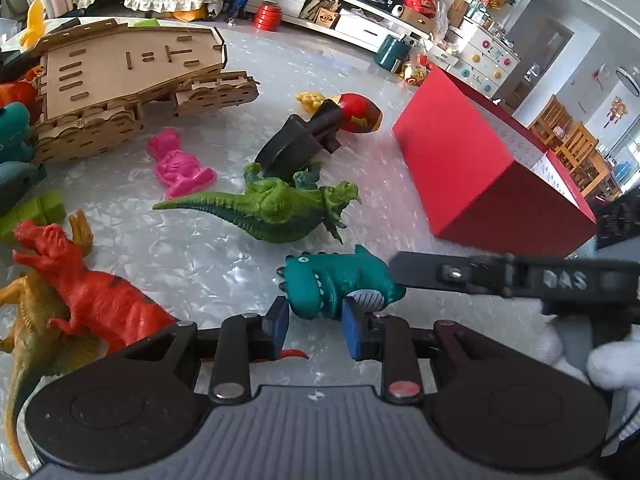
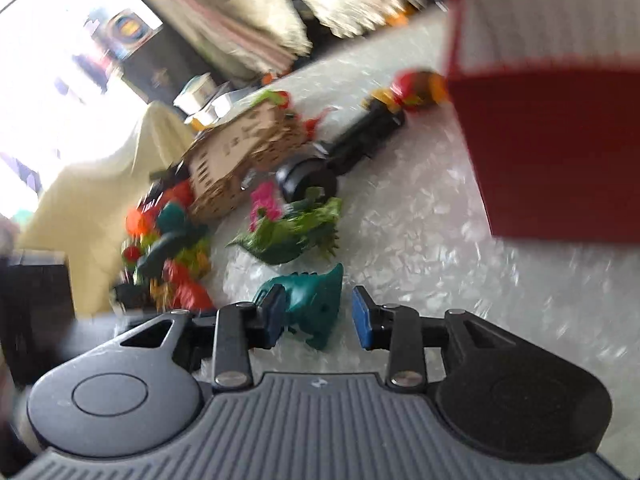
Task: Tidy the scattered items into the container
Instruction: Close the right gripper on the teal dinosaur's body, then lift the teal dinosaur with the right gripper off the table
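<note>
The left tool (image 1: 315,326) has its blue pads closed on the small teal plastic dinosaur with a toothy open mouth (image 1: 332,282), held just above the pale marbled counter (image 1: 192,256). In the right wrist view the right tool (image 2: 319,317) stands partly open around the tail end of the same toy; its left pad looks close to the toy, the right pad is clearly apart, so it does not grip.

From left to right on the counter lie an orange-red rubber tyrannosaur (image 1: 84,288), a flat laser-cut wooden model ship (image 1: 128,80), a pink plastic figure mould (image 1: 180,164), a large green rubber dinosaur on its side (image 1: 276,208), and the open red cardboard box (image 1: 480,168) at the far right.

The step in hand seems to be the carry of the teal dinosaur. The next move calls for lifting it over the red wall and opening the pads only above the box interior. The right tool must clear the way first.
</note>
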Demonstrator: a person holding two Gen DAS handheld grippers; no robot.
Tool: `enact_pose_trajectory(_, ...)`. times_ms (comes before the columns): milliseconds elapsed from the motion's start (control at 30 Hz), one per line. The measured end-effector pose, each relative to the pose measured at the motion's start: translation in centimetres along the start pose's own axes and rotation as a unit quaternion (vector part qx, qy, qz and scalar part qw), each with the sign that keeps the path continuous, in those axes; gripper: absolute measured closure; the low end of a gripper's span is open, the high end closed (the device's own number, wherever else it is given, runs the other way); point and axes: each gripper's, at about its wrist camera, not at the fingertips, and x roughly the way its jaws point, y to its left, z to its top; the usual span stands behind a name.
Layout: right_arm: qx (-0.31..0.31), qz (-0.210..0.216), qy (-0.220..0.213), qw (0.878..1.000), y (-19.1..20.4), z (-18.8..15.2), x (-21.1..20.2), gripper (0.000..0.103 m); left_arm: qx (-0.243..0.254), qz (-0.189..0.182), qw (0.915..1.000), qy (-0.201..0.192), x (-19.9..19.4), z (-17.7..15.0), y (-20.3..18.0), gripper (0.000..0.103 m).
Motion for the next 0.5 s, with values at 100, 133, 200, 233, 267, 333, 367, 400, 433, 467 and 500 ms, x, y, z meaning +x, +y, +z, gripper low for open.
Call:
enact_pose_trajectory(100, 0.029, 0.009, 0.014, 0.999, -0.5, 0.0, 1.4, 0.068, 0.002, 0.006, 1.0000, -0.004, 0.0, 0.0, 0.0, 0.073)
enact_pose_trajectory(133, 0.039, 0.017, 0.016, 0.999, -0.7, 0.0, 1.6, 0.068, 0.004, 0.010, 0.9999, -0.006, 0.0, 0.0, 0.0, 0.074)
enact_pose_trajectory(200, 0.056, 0.031, 0.020, 0.998, -0.9, 0.0, 1.9, 0.069, 0.005, 0.009, 0.9999, -0.007, -0.1, 0.0, 0.0, 0.076)
enact_pose_trajectory(233, 0.060, 0.033, 0.021, 0.997, -0.9, -0.1, 1.9, 0.070, 0.006, 0.009, 0.9999, -0.007, -0.1, 0.0, 0.0, 0.077)
enact_pose_trajectory(267, 0.063, 0.035, 0.022, 0.997, -1.0, -0.1, 1.9, 0.070, 0.011, 0.009, 0.9999, -0.008, -0.1, 0.0, -0.1, 0.078)
enact_pose_trajectory(333, 0.068, 0.035, 0.021, 0.997, -1.0, -0.2, 1.7, 0.070, 0.019, 0.011, 0.9997, -0.010, -0.1, -0.1, -0.4, 0.079)
enact_pose_trajectory(367, 0.069, 0.035, 0.021, 0.997, -1.1, -0.2, 1.7, 0.070, 0.023, 0.011, 0.9996, -0.010, -0.1, -0.1, -0.6, 0.079)
enact_pose_trajectory(400, 0.070, 0.035, 0.020, 0.997, -1.1, -0.2, 1.6, 0.070, 0.025, 0.011, 0.9996, -0.011, -0.1, -0.2, -0.6, 0.079)
enact_pose_trajectory(433, 0.068, 0.034, 0.020, 0.997, -1.1, -0.3, 1.6, 0.070, 0.026, 0.010, 0.9996, -0.012, -0.1, -0.2, -0.6, 0.079)
enact_pose_trajectory(467, 0.066, 0.034, 0.019, 0.997, -1.1, -0.3, 1.5, 0.070, 0.026, 0.008, 0.9996, -0.013, -0.1, -0.2, -0.7, 0.079)
enact_pose_trajectory(500, 0.064, 0.033, 0.018, 0.997, -1.1, -0.3, 1.5, 0.070, 0.026, 0.006, 0.9995, -0.015, -0.2, -0.2, -0.7, 0.079)
